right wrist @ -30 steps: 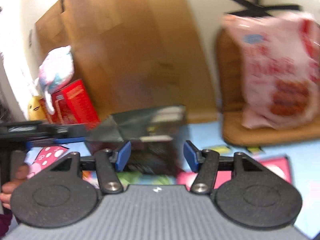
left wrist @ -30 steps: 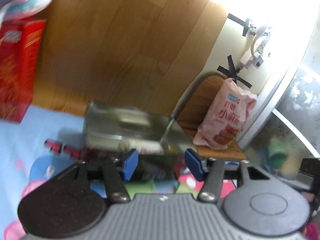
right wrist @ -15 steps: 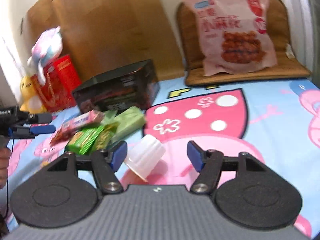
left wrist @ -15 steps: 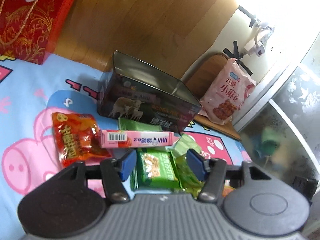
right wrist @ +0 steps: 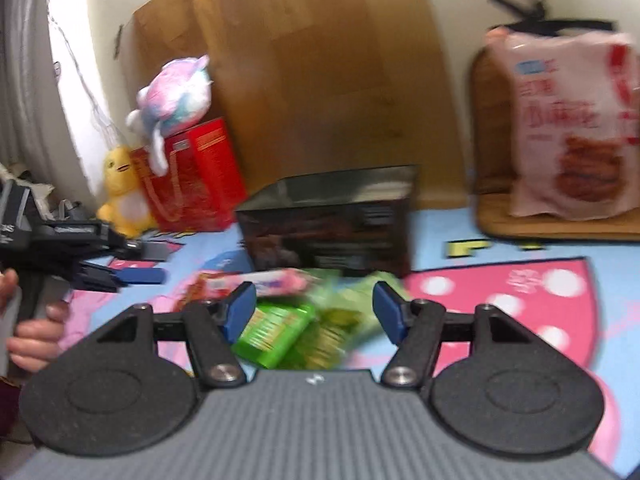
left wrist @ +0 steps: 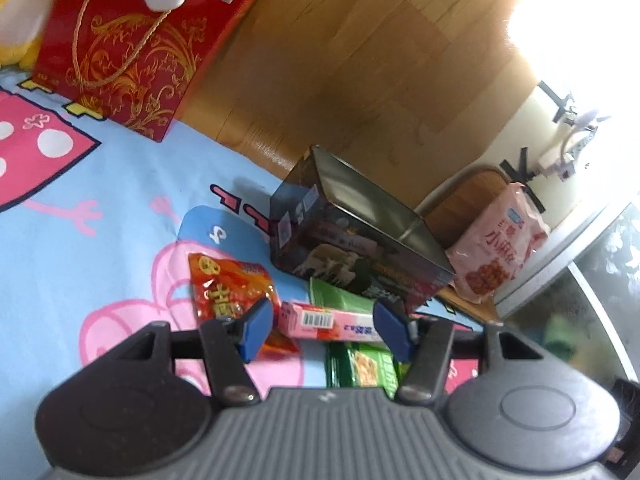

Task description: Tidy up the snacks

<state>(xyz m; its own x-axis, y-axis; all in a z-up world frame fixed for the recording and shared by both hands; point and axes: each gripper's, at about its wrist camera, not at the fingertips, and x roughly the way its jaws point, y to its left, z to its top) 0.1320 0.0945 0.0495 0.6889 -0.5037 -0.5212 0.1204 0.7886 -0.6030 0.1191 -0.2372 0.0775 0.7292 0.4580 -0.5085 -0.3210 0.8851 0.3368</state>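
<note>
Left gripper (left wrist: 326, 330): jaws stand apart, nothing between them. It hangs above the pile of snacks, and its blue fingertips (left wrist: 256, 326) frame the pink bar (left wrist: 328, 322) from above without visible contact.

Right gripper (right wrist: 314, 316): jaws likewise apart and holding nothing. It is poised over the green packets (right wrist: 288, 328), which appear blurred in this view.

Snacks: all lie loose on the cartoon mat (left wrist: 80, 240), grouped just in front of the tin. The red packet (left wrist: 228, 288) lies flat at the left of the group. The pink bar rests across the green packets, barcode facing up, with one end beside the red packet. A green packet with a biscuit picture (left wrist: 362, 364) lies below the bar, partly hidden by the gripper body. Whether the snacks touch the tin cannot be told.

Tin (left wrist: 360, 240): a dark rectangular box, open at the top, upright on the mat near the wooden board (left wrist: 360, 60). Its inside walls are bare metal; its floor is out of sight in both views.

Surroundings: a red gift bag (left wrist: 136, 48) stands at the mat's far edge, a pastel plush toy (right wrist: 172, 92) sitting on it and a yellow plush toy (right wrist: 120, 192) beside it. A large pink bag of biscuits (right wrist: 572, 136) leans upright on a brown cushion (right wrist: 552, 228), well apart from the pile. The person's hand (right wrist: 32, 332) shows at the left edge of the right wrist view.
</note>
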